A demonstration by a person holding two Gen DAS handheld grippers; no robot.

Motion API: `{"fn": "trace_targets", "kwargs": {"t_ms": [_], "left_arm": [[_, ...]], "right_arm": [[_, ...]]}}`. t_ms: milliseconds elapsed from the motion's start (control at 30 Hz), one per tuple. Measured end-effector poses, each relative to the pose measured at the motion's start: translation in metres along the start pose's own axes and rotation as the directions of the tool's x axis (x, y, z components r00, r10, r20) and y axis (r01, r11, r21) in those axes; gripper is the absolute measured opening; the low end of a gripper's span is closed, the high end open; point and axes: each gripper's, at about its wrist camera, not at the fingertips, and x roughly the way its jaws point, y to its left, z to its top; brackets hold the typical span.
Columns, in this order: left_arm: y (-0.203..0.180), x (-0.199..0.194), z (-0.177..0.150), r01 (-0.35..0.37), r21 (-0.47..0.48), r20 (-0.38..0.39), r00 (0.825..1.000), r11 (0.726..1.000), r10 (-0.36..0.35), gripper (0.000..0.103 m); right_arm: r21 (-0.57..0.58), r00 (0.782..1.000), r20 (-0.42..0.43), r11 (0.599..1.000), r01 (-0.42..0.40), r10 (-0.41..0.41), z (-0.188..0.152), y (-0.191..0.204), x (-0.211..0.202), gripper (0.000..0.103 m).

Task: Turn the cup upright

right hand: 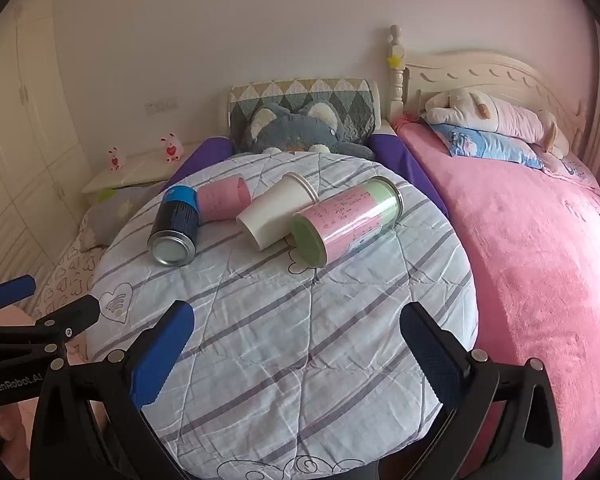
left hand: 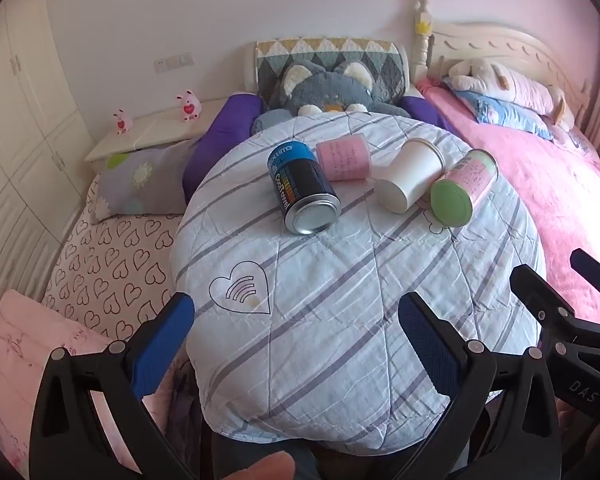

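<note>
Several containers lie on their sides on a striped quilt (left hand: 320,300) (right hand: 300,320). A white paper cup (left hand: 410,178) (right hand: 276,214) lies with its base toward me. A pink cup (left hand: 342,159) (right hand: 223,196) lies behind a blue and black can (left hand: 302,188) (right hand: 176,226). A pink and green canister (left hand: 464,188) (right hand: 346,222) lies right of the white cup. My left gripper (left hand: 296,340) is open and empty, well short of them. My right gripper (right hand: 296,344) is open and empty too. The right gripper also shows in the left wrist view (left hand: 556,292), and the left gripper in the right wrist view (right hand: 48,308).
A grey plush toy (left hand: 328,88) (right hand: 296,130) sits at the quilt's far end. A pink bed (left hand: 540,184) (right hand: 540,260) with a white plush (right hand: 496,116) lies to the right. A heart-print sheet (left hand: 112,264) and a white nightstand (left hand: 152,132) are to the left.
</note>
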Motion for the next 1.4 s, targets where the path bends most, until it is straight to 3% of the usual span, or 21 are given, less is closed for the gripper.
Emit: {"fn": "trace_targets", "kwargs": {"t_ms": [1100,1400], "left_arm": [[0.006,-0.001,0.001,-0.001,-0.005,0.002,1.000,1.000,0.001,0.103],[0.015,0.015,0.007,0.000,-0.012,-0.003,1.000,1.000,0.000,0.103]], "right_arm": [[-0.007,1.000,-0.022,1.000,0.001,-0.001,-0.003,0.004,0.013,0.103],[0.001,0.997,-0.063,0.999,-0.038,0.037,0.014,0.011,0.031,0.103]]}}
